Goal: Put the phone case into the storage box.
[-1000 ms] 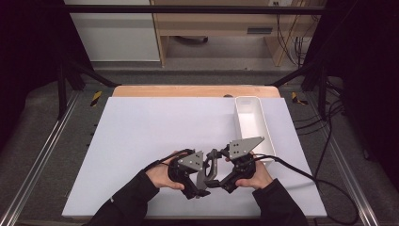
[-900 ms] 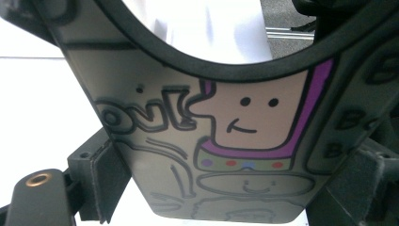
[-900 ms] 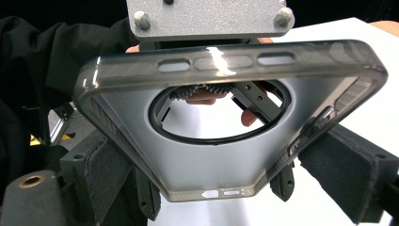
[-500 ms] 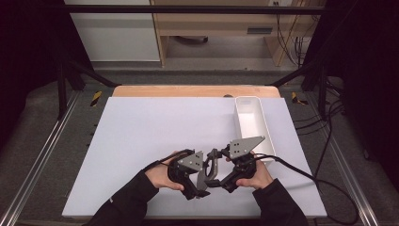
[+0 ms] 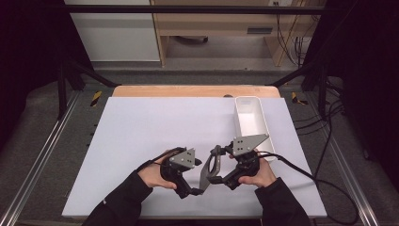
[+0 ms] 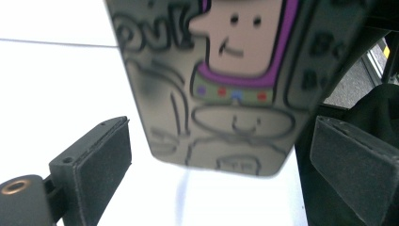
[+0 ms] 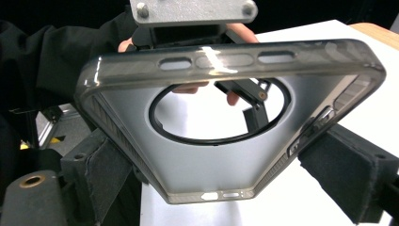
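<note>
A translucent grey phone case (image 7: 221,155) with a black ring in its back is held upright just above the white table (image 5: 141,127), near the front edge. My right gripper (image 7: 226,181) is shut on it, both pads (image 7: 110,176) pressing its side edges near the bottom. In the high view the phone case (image 5: 207,170) stands on edge between the two hands, with the right gripper (image 5: 225,176) to its right. My left gripper (image 6: 216,155) is open around the case's printed side (image 6: 221,89), which shows a cartoon figure. Gaps remain at both pads. The left gripper (image 5: 192,188) sits left of the case.
A long white tray (image 5: 251,120) lies at the back right of the table, just beyond the right hand. Cables trail from the right gripper off the right edge. A wooden strip (image 5: 188,91) borders the far side.
</note>
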A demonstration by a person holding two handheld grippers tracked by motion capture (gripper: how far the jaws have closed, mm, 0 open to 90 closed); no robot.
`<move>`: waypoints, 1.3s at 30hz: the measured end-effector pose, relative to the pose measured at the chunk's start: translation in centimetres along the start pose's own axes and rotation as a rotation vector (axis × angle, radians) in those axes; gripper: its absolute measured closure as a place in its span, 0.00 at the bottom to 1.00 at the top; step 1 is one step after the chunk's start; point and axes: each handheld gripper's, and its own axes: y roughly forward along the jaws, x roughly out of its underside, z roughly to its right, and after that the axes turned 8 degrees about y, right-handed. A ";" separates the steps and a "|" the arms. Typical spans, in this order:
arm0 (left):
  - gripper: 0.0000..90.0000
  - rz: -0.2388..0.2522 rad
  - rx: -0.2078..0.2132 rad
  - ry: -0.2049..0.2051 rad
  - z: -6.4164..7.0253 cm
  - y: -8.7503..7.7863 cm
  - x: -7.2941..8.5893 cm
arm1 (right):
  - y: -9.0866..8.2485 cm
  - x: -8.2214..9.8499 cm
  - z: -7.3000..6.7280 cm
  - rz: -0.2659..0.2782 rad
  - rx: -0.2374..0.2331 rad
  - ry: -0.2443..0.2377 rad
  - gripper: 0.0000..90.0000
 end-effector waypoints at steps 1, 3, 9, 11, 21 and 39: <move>0.06 0.003 -0.006 -0.005 0.0 -0.2 0.2 | -0.1 0.0 0.0 0.001 0.005 0.002 0.13; 0.06 0.012 -0.021 -0.020 0.0 -0.8 0.7 | -0.3 -0.1 0.0 0.002 0.015 0.004 0.13; 0.05 0.045 -0.082 -0.075 0.0 -2.3 2.0 | -0.6 -0.3 0.1 0.004 0.049 0.010 0.13; 0.04 0.050 -0.106 -0.094 0.0 -2.8 2.5 | -0.8 -0.4 0.1 0.006 0.062 0.011 0.13; 0.04 0.075 -0.235 -0.211 -0.1 -5.0 5.4 | -1.9 -0.9 0.3 0.039 0.153 0.031 0.13; 0.04 0.132 -0.424 -0.377 0.2 -8.2 10.1 | -3.8 -2.3 1.3 0.162 0.402 0.155 0.13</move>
